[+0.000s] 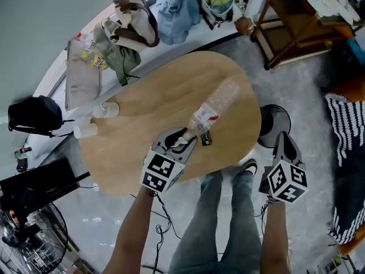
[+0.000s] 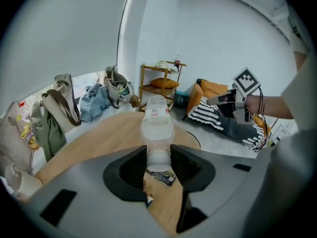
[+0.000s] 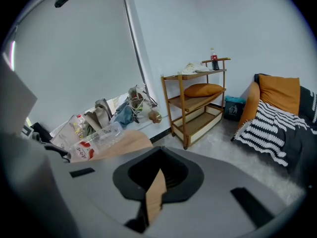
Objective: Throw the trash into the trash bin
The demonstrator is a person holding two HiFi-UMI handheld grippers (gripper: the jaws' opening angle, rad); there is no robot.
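A clear plastic bottle (image 1: 215,108) with a red-and-white label hangs tilted over the oval wooden table (image 1: 142,110). My left gripper (image 1: 191,136) is shut on its neck end, and the body points away from me. In the left gripper view the bottle (image 2: 157,120) stands between the black pads (image 2: 130,170). A small dark wrapper (image 1: 206,138) lies on the table under the bottle. My right gripper (image 1: 283,140) hangs past the table's right edge, shut and holding nothing, beside a dark round bin (image 1: 276,124) on the floor. The right gripper view shows the bottle (image 3: 96,140) at left.
Two white cups (image 1: 106,109) stand at the table's left edge. Bags and clothes (image 1: 134,27) line the window ledge behind. A wooden shelf (image 1: 296,27) stands at back right, a striped cushion (image 1: 347,124) at right, a fan (image 1: 28,233) at lower left. The person's legs (image 1: 228,221) are below.
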